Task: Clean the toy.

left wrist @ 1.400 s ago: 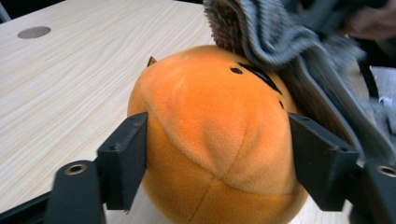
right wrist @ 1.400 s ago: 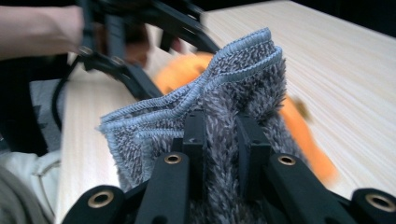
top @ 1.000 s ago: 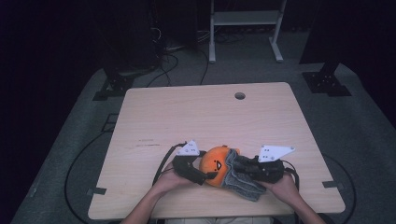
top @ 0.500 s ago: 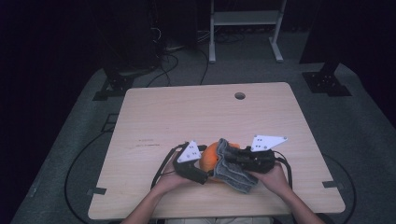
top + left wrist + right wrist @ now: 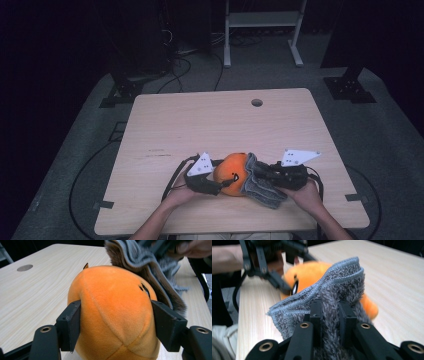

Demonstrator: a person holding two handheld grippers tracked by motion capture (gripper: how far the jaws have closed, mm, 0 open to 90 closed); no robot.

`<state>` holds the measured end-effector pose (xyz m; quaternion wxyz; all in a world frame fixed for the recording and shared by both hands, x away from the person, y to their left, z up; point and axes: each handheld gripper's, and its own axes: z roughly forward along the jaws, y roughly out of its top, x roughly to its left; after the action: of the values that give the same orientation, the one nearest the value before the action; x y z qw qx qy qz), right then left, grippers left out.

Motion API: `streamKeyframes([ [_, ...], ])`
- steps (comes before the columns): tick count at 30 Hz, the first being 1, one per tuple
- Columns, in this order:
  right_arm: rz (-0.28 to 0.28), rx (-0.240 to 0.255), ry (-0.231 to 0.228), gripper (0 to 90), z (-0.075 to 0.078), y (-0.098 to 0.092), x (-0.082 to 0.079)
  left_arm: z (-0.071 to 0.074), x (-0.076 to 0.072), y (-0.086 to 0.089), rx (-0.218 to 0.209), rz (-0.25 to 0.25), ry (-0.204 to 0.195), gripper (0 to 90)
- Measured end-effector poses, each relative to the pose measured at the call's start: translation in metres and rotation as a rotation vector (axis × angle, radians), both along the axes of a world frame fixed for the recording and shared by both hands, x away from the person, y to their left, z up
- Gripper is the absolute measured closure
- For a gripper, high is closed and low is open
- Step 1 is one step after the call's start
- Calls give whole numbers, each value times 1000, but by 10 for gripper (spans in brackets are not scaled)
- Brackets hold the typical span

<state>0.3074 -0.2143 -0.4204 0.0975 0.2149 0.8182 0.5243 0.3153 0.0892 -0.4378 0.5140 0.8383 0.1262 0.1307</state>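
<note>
An orange plush toy (image 5: 232, 172) rests near the front edge of the wooden table (image 5: 220, 125). My left gripper (image 5: 216, 186) is shut on the orange plush toy (image 5: 112, 312), one jaw pressed into each side. A folded grey towel (image 5: 260, 187) is pinched in my right gripper (image 5: 256, 177), which is shut on it. The grey towel (image 5: 329, 290) lies against the right side of the plush toy (image 5: 312, 275), draping over its top. In the left gripper view the towel (image 5: 145, 267) covers the toy's far upper side.
A round cable hole (image 5: 257, 102) sits at the far side of the table. Black cables (image 5: 172, 180) trail from the grippers toward the front edge. Beyond the table stand a white rack (image 5: 260, 30) and dark stands on grey carpet.
The towel in my right gripper has slid across the plush toy's right side, and the left gripper has shifted slightly with the toy turning in its jaws.
</note>
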Motion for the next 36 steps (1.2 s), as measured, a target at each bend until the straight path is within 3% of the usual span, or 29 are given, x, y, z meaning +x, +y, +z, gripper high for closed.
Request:
streamKeyframes([
  [4,13,25,-2,757,5,7,9,-1,-1,2,8,-8,-3,317],
  [6,11,29,27,757,-5,6,14,-2,0,6,16,-8,6,321],
  [11,-44,-28,67,756,-15,-12,16,-3,1,9,15,-10,11,320],
  [16,-13,48,39,756,-1,-6,14,-3,-1,5,32,-5,-14,322],
  [18,-6,49,29,756,1,-2,14,-3,-1,6,35,-5,-12,321],
  [20,5,23,39,757,-4,6,19,-3,0,8,38,-3,-2,321],
  [24,-9,14,62,757,-14,0,20,-4,2,10,29,-7,20,292],
  [25,-20,2,65,758,-17,-5,17,-2,4,10,5,-1,63,235],
  [27,-23,3,65,757,-18,-6,12,2,7,6,0,11,119,130],
  [28,-23,3,65,757,-18,-6,12,2,7,6,0,11,119,118],
  [30,-7,1,51,757,-18,-4,9,2,8,3,0,18,120,181],
  [31,-8,-7,49,756,-18,-5,8,0,6,4,9,21,91,212],
  [34,-13,-10,72,757,-22,-10,10,-1,5,6,11,24,86,236],
  [35,-36,-52,88,756,-28,-16,12,-2,5,7,15,20,86,239],
  [36,-36,-52,88,756,-28,-16,12,-2,5,7,15,20,86,241],
])
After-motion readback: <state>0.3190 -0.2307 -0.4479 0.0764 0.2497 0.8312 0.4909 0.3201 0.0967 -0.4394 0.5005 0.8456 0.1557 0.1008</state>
